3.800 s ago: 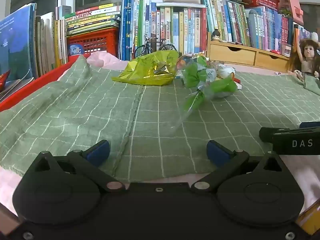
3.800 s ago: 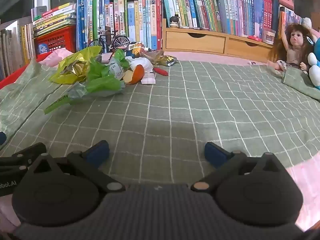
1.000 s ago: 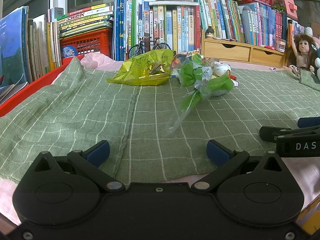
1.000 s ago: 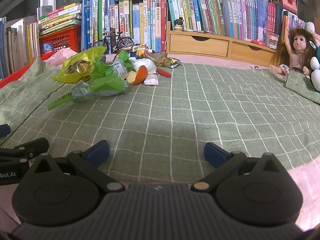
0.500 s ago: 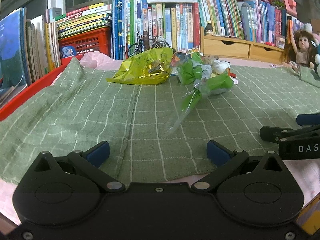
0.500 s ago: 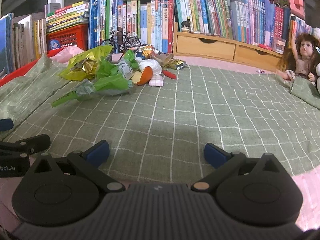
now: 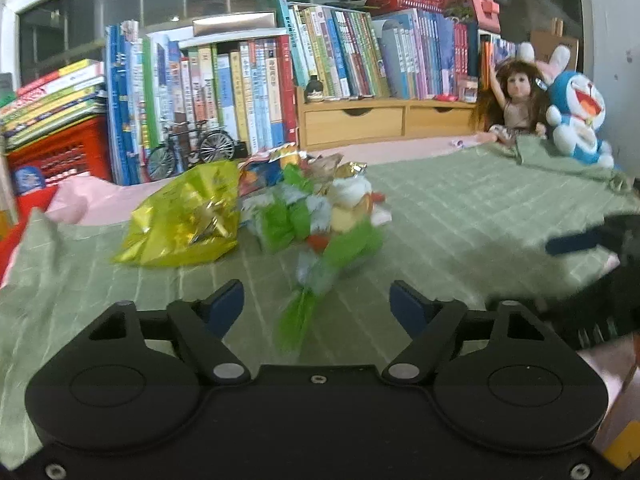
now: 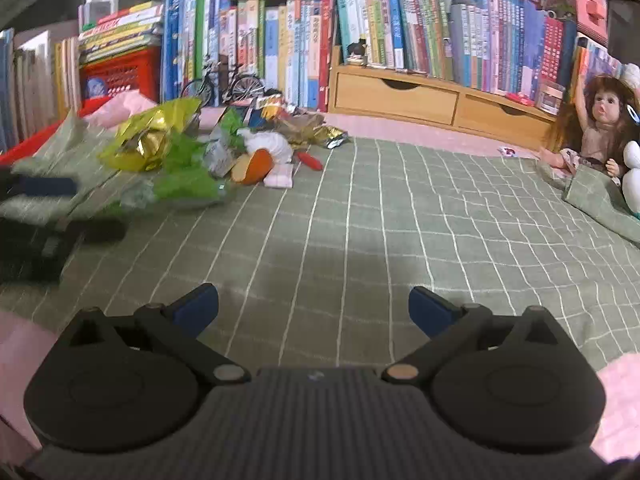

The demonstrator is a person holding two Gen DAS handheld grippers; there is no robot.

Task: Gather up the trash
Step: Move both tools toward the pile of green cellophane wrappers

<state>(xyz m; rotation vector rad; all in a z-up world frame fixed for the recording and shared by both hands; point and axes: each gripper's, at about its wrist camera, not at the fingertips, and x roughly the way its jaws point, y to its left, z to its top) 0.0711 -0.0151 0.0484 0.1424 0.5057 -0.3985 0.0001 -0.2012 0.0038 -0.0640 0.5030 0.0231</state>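
A pile of trash lies on the green checked cloth (image 8: pixel 400 220): a yellow foil bag (image 7: pixel 184 220), crumpled green wrappers (image 7: pixel 288 220), a long green-tipped wrapper (image 7: pixel 320 268), a white wad (image 8: pixel 266 144) and an orange piece (image 8: pixel 256 166). My left gripper (image 7: pixel 316 304) is just in front of the pile with its jaws closing. The long wrapper's green tail shows between its blue fingertips (image 7: pixel 226 304), and the pads do not press on it. My right gripper (image 8: pixel 314 308) is open over bare cloth, to the right of the pile, with nothing between its fingers.
Rows of books (image 7: pixel 256 92), a red basket (image 8: pixel 116 76), a toy bicycle (image 7: pixel 188 152) and a wooden drawer unit (image 8: pixel 400 96) line the back. A doll (image 7: pixel 516 100) and a blue plush toy (image 7: pixel 576 116) sit at the far right. Pink bedding (image 8: pixel 624 400) edges the cloth.
My left gripper has gone forward and swung right toward the trash pile, and its fingers have narrowed. The right gripper has edged forward and stays open.
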